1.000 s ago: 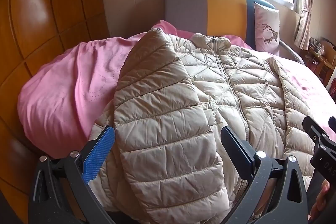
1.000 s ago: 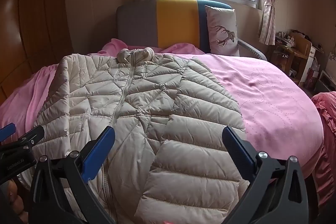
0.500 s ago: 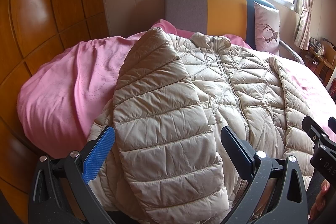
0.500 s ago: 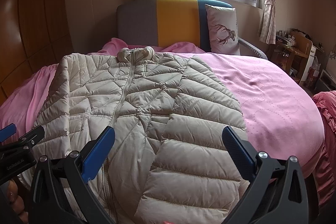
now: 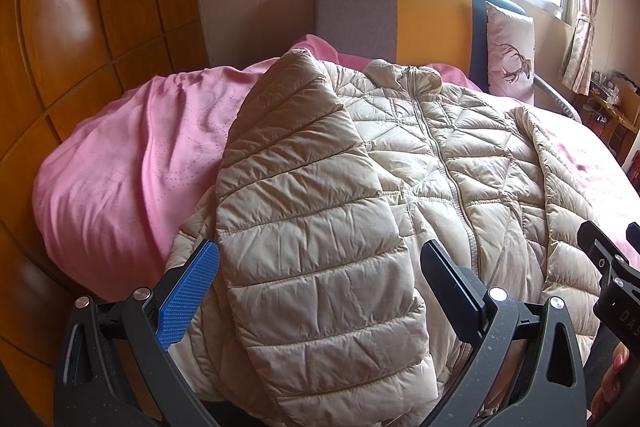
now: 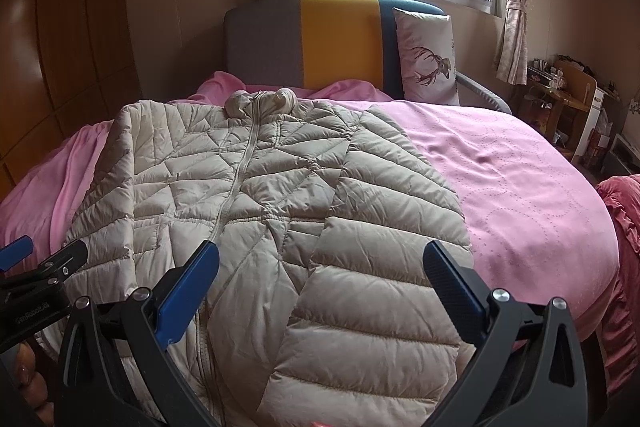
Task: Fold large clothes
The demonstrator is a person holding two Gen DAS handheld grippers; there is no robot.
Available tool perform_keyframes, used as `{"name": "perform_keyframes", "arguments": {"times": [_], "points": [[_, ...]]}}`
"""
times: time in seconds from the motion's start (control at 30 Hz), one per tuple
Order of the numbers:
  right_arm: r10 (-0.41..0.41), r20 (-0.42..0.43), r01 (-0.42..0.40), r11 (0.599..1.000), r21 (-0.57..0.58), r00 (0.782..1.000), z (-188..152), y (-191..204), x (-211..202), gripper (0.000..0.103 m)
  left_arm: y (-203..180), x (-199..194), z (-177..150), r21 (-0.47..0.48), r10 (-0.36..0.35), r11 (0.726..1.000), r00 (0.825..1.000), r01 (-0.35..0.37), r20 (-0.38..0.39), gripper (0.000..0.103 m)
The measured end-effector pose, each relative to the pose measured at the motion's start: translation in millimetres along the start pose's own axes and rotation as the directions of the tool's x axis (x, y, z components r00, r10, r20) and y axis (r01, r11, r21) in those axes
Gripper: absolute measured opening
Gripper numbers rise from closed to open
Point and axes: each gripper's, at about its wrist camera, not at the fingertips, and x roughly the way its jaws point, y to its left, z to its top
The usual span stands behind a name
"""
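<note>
My left gripper [image 5: 320,287] and right gripper [image 6: 320,287] gape wide, empty; ahead, quilted beige jacket [image 6: 256,211] lies zipped on the pink bedspread [image 6: 520,195].

Your puffer jacket's [image 5: 320,219] hem cut off below both views, shelf clutter [image 6: 560,75] too small to identify, your fingers [image 5: 612,383] half cropped.

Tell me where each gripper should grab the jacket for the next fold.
Probably the hem corners of the jacket, approached from the near bed edge. Both sleeves already lie folded over the front, and the open left gripper and right gripper hang just above that end.
</note>
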Motion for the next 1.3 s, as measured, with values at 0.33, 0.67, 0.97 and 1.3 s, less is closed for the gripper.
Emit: {"name": "perform_keyframes", "arguments": {"times": [0.33, 0.67, 0.97, 1.3], "points": [[0.002, -0.001, -0.002, 1.0, 0.002, 1.0, 0.4, -0.3, 0.3, 0.101, -0.3, 0.9, -0.6, 0.0, 0.002, 1.0, 1.0, -0.002, -0.003, 0.1], [0.006, -0.003, -0.006, 1.0, -0.005, 1.0, 0.2, 0.7, 1.4, 0.101, 0.0, 0.9, -0.3, -0.002, 0.0, 1.0, 1.0, 0.0, -0.003, 0.1], [0.009, -0.003, -0.009, 1.0, -0.005, 1.0, 0.2, 0.9, 0.8, 0.101, -0.4, 1.5, -1.4, -0.002, 0.0, 1.0, 1.0, 0.0, -0.004, 0.1], [0.076, -0.027, -0.076, 0.997, -0.003, 0.997, 1.0, 3.3, 4.5, 0.101, -1.4, 3.8, -2.3, -0.001, 0.001, 1.0, 1.0, -0.001, -0.01, 0.1]]}}
